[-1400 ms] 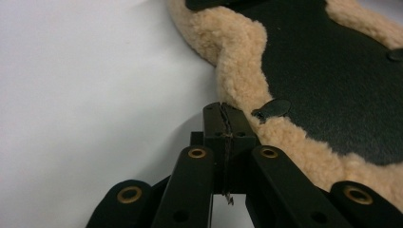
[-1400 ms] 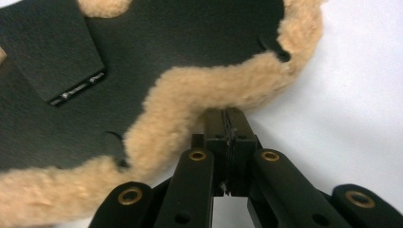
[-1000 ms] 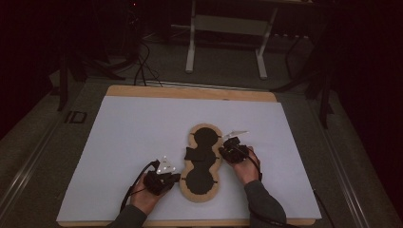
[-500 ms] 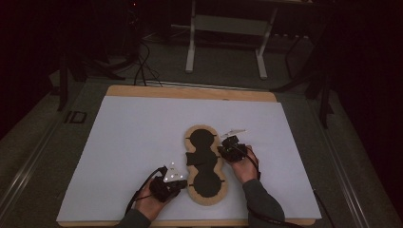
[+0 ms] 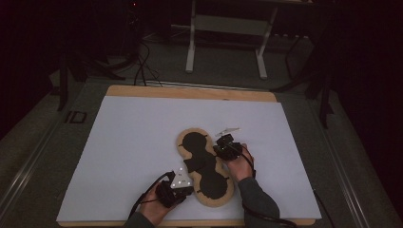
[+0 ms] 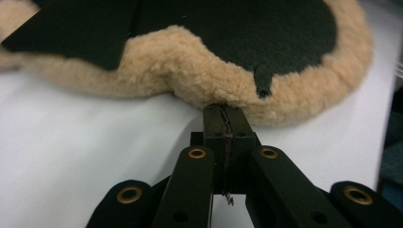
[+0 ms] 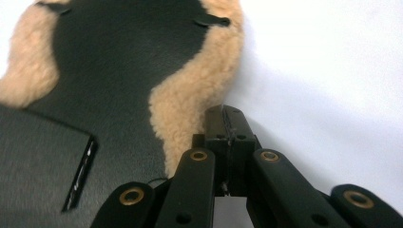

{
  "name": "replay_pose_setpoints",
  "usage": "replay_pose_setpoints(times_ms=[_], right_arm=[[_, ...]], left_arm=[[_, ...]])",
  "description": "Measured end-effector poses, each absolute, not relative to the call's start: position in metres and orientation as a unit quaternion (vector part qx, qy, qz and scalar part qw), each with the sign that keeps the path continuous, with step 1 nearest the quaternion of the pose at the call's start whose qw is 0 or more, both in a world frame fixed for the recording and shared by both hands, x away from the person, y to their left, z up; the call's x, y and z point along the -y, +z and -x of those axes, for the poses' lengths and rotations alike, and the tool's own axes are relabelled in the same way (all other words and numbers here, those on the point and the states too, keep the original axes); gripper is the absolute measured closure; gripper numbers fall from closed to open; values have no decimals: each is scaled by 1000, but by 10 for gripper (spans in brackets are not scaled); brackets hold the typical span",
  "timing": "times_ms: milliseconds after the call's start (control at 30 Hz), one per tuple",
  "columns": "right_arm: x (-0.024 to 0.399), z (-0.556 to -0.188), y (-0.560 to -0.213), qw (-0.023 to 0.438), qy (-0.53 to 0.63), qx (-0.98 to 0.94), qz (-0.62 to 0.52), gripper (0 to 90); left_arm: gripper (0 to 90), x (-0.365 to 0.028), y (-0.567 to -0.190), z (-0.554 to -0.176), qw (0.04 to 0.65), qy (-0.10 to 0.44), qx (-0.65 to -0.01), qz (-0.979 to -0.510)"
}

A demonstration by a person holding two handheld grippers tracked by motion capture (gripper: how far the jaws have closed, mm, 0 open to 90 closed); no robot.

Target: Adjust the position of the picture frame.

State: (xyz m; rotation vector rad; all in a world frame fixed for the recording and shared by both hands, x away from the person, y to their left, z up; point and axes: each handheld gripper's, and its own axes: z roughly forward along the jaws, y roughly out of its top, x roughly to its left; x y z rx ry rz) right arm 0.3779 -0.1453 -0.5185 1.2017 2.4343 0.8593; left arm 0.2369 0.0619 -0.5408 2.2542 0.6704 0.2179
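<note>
In the high view, a fleece-edged pad [image 5: 205,166] is seen flat on the white counter [image 5: 119,142], flanked by the left tool [image 5: 177,189] and right tool [image 5: 227,146]. In the left gripper view, the left tool [image 6: 223,111] is pinched shut on the fleece rim; in the right gripper view, the right tool [image 7: 225,114] is likewise clamped on the rim, so gripping is judged done and any moving of the pad is left.

Your high camera sat above your side of the table [image 5: 142,123], facing forward and down, far off. Each tong camera rode low behind its own jaws, looking along them, very close to the fleece pad [image 6: 190,80]. All three views shared that pad [image 5: 205,166] and the white sheet under it.
</note>
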Motion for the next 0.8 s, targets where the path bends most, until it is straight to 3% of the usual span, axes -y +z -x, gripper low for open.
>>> replay_pose_setpoints(times_ms=[800], right_arm=[[114, -371, -519, 109, 312, -868, -371, 900]], left_arm=[[900, -38, -543, -223, 394, 54, -222, -890]])
